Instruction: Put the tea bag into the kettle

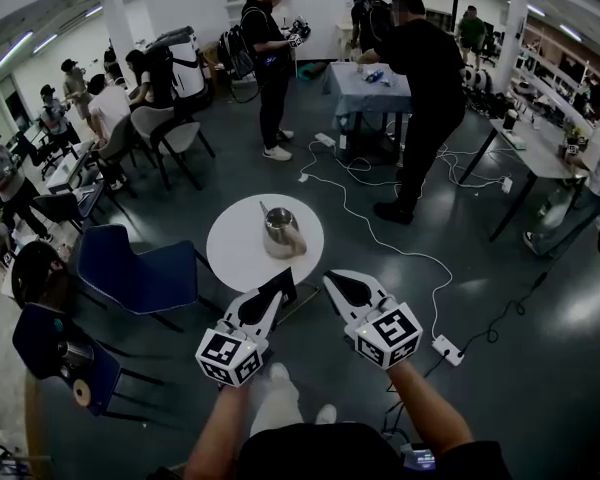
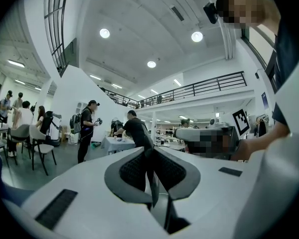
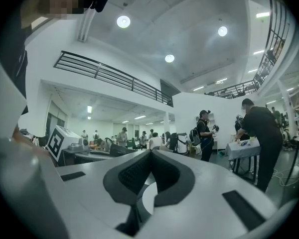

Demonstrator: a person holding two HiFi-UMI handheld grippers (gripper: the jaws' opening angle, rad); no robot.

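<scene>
A pale tan, soft-looking pouch, taken to be the tea bag though it is too small for certainty, is seen lying on the round white bench. It is pressed against the near side of a small shiny metal kettle. The kettle is stood upright near the middle of the bench. Its top appears to face upward, which would let the tea bag be dropped straight in. Whether a lid is fitted cannot be made out.

Nothing has yet been taken up. The left gripper and the right gripper are held side by side in the air on the person's side of the bench, their tips aimed towards it, as if readied for an approach. Each gripper's own view shows its jaws brought fully together with nothing between the dark ribbed pads, so both are clenched and empty.

The tea bag lies beyond both tips. It is nearer the left gripper, whose tip overlaps the near rim of the bench in the head view, while the right gripper is held off to the side over the dark floor. An opening of one gripper would be needed before any grasp. Blue padded chairs are stood just beside the bench.
</scene>
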